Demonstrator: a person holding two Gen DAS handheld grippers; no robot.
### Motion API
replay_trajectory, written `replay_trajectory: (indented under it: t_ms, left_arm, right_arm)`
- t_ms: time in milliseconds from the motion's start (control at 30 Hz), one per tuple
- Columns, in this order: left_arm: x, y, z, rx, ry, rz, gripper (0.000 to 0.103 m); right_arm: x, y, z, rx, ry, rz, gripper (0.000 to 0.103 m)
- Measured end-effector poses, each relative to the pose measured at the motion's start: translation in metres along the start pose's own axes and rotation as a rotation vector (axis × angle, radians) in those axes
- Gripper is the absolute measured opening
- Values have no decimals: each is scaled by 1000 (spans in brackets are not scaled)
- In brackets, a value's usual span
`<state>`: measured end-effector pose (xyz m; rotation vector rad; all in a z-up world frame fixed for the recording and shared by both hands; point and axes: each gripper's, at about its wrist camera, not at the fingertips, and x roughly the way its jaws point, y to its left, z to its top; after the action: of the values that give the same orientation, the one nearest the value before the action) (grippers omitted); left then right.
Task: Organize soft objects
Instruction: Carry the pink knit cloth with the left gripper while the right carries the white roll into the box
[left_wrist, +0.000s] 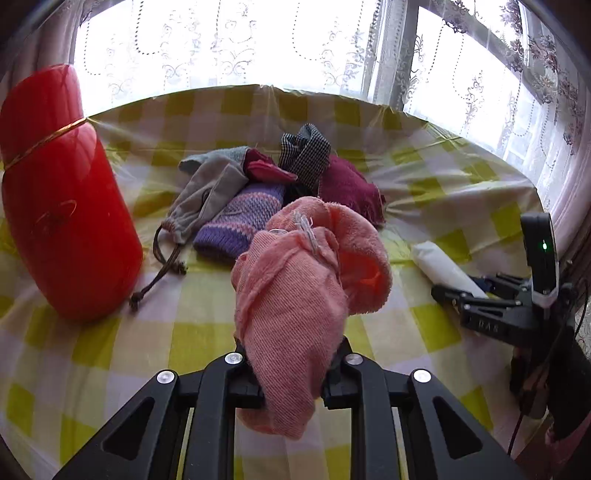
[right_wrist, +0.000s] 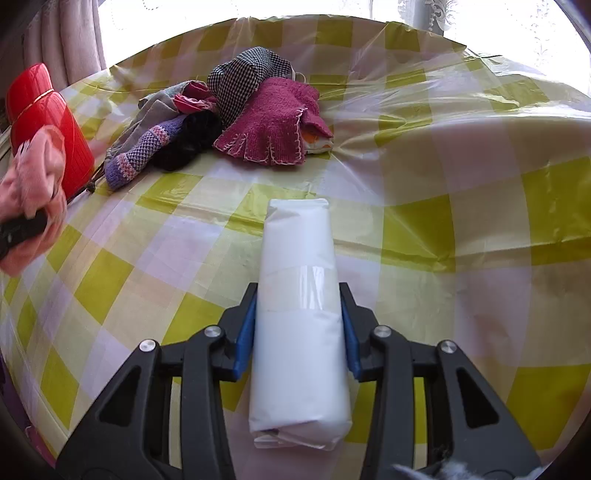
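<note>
Jaws, left gripper (left_wrist: 291, 373): clamped on the pink cloth (left_wrist: 295, 288), lifted clear of the worktop (left_wrist: 110, 369) for sorting.
Jaws, right gripper (right_wrist: 297, 332): gripping the white roll (right_wrist: 297, 306), resting it on the worktop.
Pile (left_wrist: 266, 184): remaining soft items heaped beyond, beside the red flask (left_wrist: 62, 199).

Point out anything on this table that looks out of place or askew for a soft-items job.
The red container at the table's left is hard and glossy, unlike the fabrics, and it leans in the left wrist view. The soft pile behind is a jumble, not sorted. The pink cloth hangs bunched from the left gripper; the right gripper clamps a white roll.
</note>
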<state>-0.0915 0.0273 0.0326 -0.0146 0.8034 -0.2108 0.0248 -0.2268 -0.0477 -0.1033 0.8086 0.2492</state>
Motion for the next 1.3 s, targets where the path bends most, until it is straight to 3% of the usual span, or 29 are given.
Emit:
replay_trajectory:
  t_ms: [167, 500, 633, 800, 933, 1100, 1300]
  left_arm:
    - [-7, 7, -36, -44, 39, 14, 21]
    - [-20, -8, -48, -32, 28, 36, 22]
    - [-32, -2, -57, -49, 29, 53, 22]
    - [-47, 19, -60, -108, 14, 93, 22]
    - [-71, 26, -49, -130, -59, 152, 22]
    - [-116, 17, -33, -90, -206, 205, 23]
    - [-157, 4, -23, -48, -330, 227, 23]
  right_arm:
    - [0, 1, 0, -8, 0, -10, 44]
    - [-1, -6, 0, 23, -5, -39, 44]
    - [-34, 3, -16, 106, -79, -11, 44]
    - [-93, 48, -36, 44, -187, 52, 44]
    - [-139, 71, -42, 1, -282, 81, 44]
    - [-187, 86, -45, -22, -398, 95, 44]
    - [-227, 99, -50, -55, -493, 105, 44]
